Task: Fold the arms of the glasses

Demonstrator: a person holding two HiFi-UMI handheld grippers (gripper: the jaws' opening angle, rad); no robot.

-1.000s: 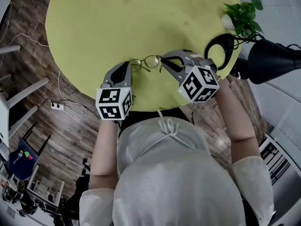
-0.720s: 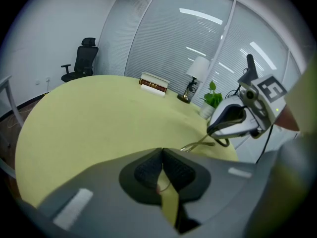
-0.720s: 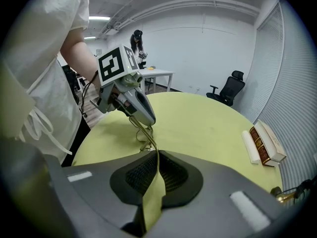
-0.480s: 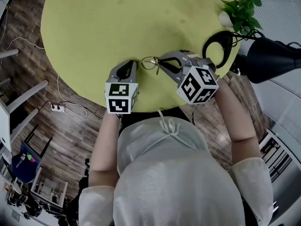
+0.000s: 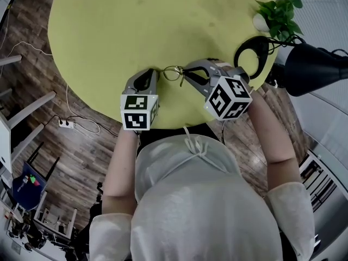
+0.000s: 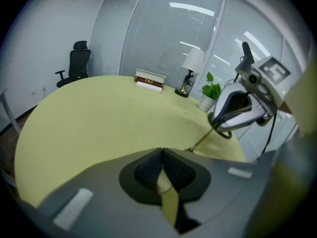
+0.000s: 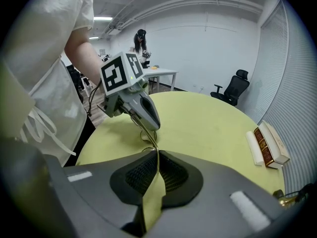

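Folding looks to be mid-step. The glasses (image 5: 174, 72) hang just above the near edge of the yellow-green table (image 5: 136, 26), strung between the two tools. The right gripper (image 7: 156, 155) is nearly closed, its ribbed pads pinching a thin metal arm that runs out from the jaws toward the other tool. The left gripper (image 5: 155, 72) is closed too, its jaws meeting at the tips with a slim reddish sliver caught between them, probably the end of the other arm or the corner of the frame.

My reading is that one arm is about to be swung inward. The next move would call for one hand to keep the frame steady while the other carries its pinched arm in an arc about the hinge, gently, since the wire is thin and could bend or slip from the pads.

From the head view the lenses are only a small ring between the jaw tips, and the hinges cannot be made out. Neither gripper view shows the lenses whole, so how far each arm is already folded stays unclear.
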